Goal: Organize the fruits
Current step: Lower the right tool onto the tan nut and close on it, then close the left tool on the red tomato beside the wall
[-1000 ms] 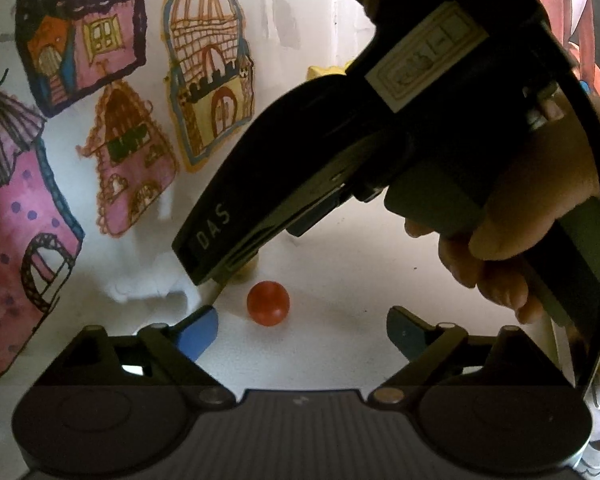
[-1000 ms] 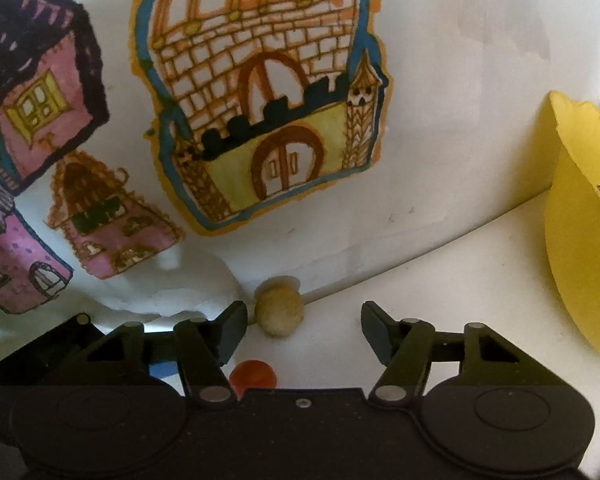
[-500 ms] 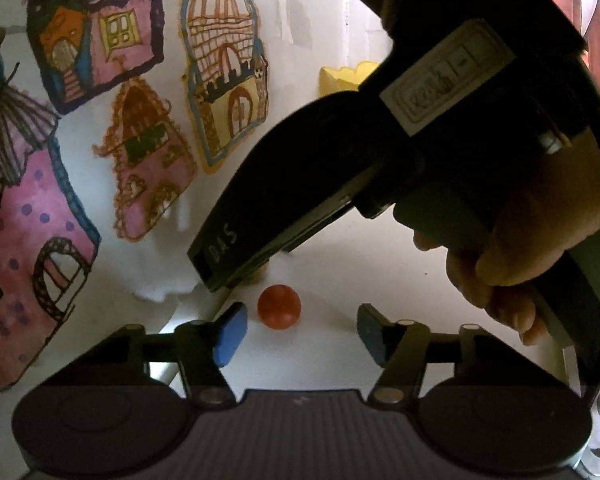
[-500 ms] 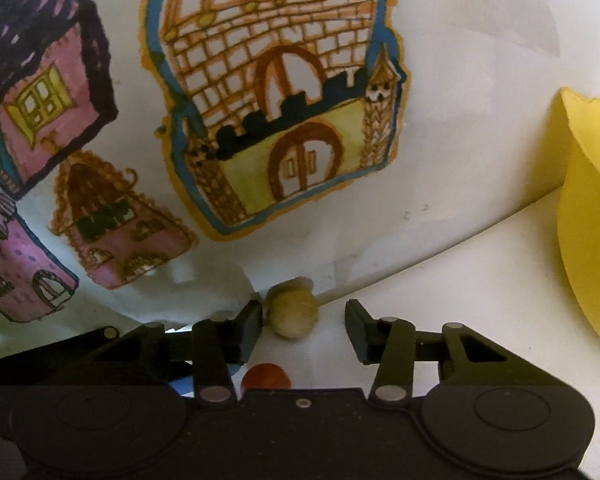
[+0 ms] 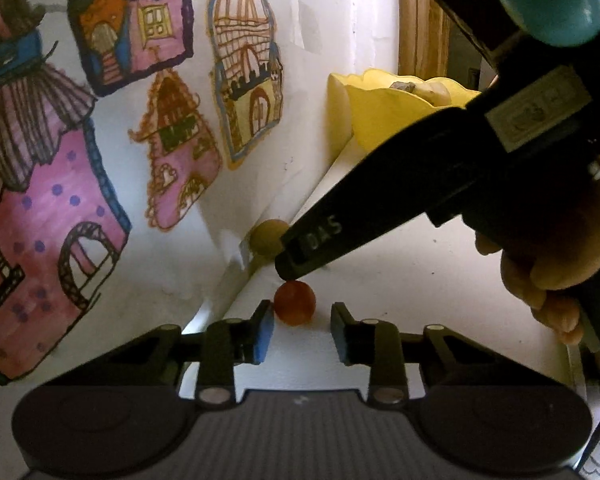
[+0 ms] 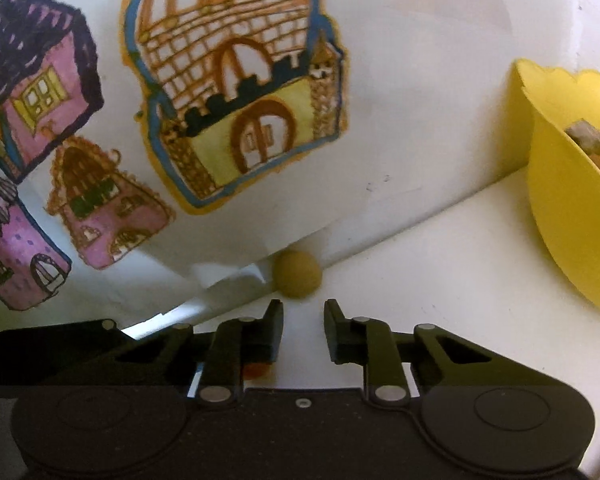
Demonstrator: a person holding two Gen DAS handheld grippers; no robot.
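L fingers [image 5: 270, 330] flank red fruit [image 5: 295, 303] – untouched.

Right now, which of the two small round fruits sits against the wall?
The yellowish-tan fruit: it rests where the white surface meets the wall. The red-orange fruit lies farther out, by the left gripper.

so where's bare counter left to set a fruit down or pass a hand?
Free: white counter between the tan ball and the yellow bowl, running toward the camera. Crowded: the wall corner, where the right gripper faces the tan ball and the left gripper brackets the red ball, one just behind the other.
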